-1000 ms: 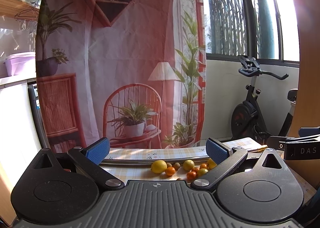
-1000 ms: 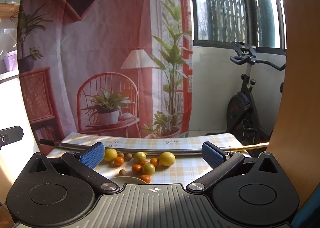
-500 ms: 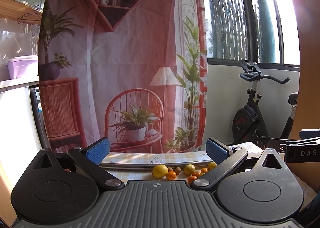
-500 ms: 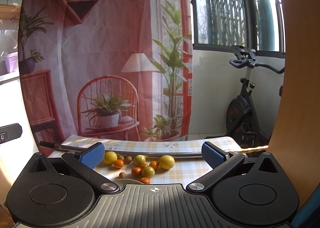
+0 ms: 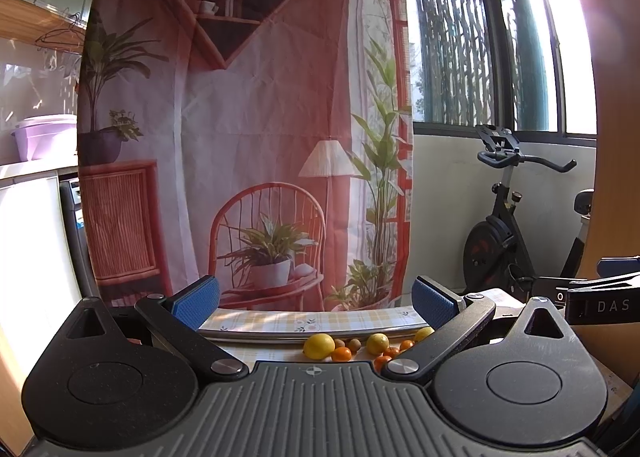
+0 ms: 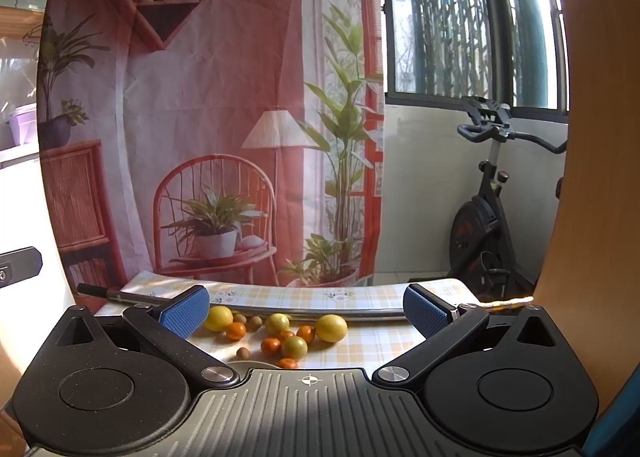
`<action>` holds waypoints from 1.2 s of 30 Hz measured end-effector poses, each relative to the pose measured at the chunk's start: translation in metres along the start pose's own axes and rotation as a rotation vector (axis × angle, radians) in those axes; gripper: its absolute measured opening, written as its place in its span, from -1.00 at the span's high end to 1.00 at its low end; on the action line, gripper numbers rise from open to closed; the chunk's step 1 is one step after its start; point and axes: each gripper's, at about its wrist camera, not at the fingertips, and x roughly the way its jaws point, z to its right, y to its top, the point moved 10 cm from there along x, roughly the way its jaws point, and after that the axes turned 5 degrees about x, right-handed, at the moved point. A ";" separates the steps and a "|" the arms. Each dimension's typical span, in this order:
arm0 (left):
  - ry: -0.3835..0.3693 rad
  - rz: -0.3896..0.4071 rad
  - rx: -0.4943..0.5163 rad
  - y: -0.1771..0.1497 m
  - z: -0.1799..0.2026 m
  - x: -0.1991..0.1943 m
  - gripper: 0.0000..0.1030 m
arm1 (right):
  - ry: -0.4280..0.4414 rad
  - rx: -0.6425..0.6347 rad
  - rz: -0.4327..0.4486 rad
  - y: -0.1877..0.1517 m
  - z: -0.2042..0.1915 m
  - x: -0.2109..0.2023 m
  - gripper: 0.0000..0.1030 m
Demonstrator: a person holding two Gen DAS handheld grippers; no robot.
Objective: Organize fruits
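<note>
Hovering level and empty, left claw (image 5: 316,299) and right claw (image 6: 306,307) both gape wide short of the loose fruits (image 6: 280,333) clustered mid-surface (image 6: 372,341); sorting unstarted, next move likely dipping toward one piece.

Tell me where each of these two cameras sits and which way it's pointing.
Left wrist: on the left gripper, level, facing the printed backdrop; its open blue-padded fingers show, fruit low ahead.
Right wrist: on the right gripper, same heading; open fingers, fruit on the checked tablecloth.
Shared: backdrop, exercise bike, metal rod, fruit.
</note>
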 end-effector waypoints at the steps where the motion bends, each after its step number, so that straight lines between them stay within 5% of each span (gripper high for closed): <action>1: -0.001 0.001 -0.001 0.000 0.000 0.000 -1.00 | 0.001 -0.001 0.002 0.000 0.000 -0.001 -1.00; 26: 0.025 -0.009 0.014 -0.004 -0.002 0.005 -1.00 | 0.005 0.026 -0.024 -0.008 0.001 0.006 -1.00; 36: 0.067 -0.095 -0.067 -0.027 -0.023 0.040 -1.00 | 0.029 0.071 -0.069 -0.022 0.017 0.041 -1.00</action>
